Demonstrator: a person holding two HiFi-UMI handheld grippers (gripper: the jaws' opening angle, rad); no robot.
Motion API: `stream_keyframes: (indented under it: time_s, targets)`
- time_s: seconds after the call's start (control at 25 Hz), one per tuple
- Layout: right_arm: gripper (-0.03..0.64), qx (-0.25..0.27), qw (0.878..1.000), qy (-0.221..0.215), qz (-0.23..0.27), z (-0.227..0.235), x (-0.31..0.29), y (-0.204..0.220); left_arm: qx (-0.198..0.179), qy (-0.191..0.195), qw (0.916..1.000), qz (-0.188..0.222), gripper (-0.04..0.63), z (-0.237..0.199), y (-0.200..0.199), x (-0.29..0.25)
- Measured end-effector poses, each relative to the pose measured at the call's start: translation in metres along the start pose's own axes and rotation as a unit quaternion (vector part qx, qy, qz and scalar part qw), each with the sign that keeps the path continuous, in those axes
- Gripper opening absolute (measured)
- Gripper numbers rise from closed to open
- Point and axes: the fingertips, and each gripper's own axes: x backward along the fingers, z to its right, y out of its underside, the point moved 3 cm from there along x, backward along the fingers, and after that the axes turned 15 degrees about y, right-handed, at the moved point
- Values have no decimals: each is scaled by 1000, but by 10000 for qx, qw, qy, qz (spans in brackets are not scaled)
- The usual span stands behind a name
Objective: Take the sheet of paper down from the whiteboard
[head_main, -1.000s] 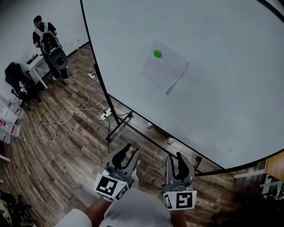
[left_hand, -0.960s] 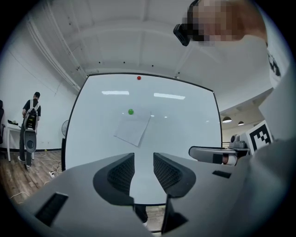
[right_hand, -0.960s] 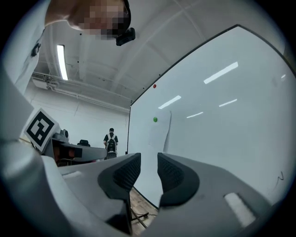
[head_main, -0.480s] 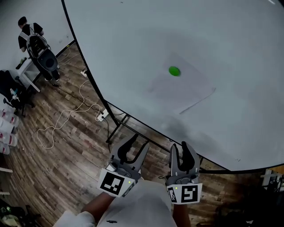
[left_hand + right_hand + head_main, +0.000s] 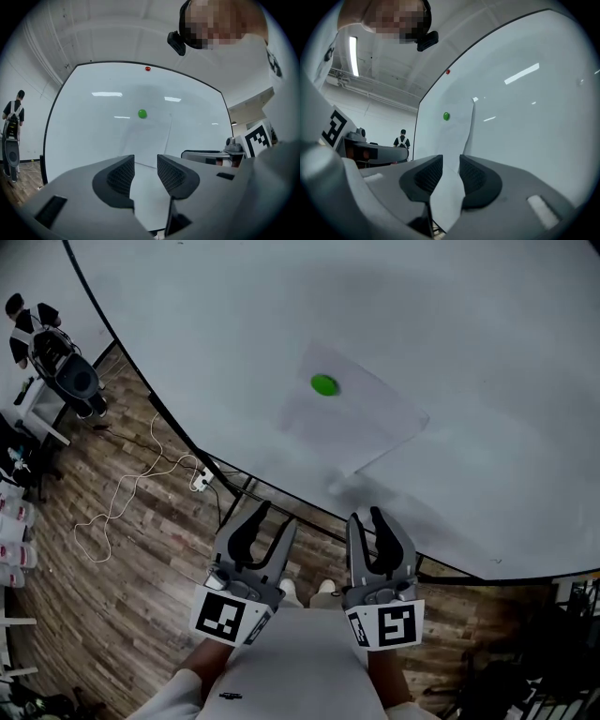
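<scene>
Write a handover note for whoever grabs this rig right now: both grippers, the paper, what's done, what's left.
Left gripper: open, jaws have just been opening, nothing between them.
Right gripper: open, empty.
Both are near the whiteboard's lower edge, touching nothing.
Sheet of paper: on the whiteboard, pinned near its top by a green magnet.
Done: nothing yet.
Left: reach up, free the sheet, take it down.

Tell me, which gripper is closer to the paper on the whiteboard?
Right. The right gripper faces the paper's lower corner; the left gripper is off to its left, farther away. Neither touches it.
</scene>
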Motion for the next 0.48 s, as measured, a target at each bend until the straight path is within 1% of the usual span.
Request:
stream_keyframes:
  time_s: [0.16, 0.28, 0.48]
  targets:
    - [108, -27, 9999, 42, -145, 6, -9, 4, 48, 1, 10000, -72, 135, -2, 5, -6]
    - [108, -48, 9998, 35, -171, 11, -26, 3, -27, -28, 10000, 1, 135, -8, -1, -15]
    - [109, -278, 9994, 95, -175, 16, -45, -1, -184, -36, 9998, 31, 138, -16, -12, -26]
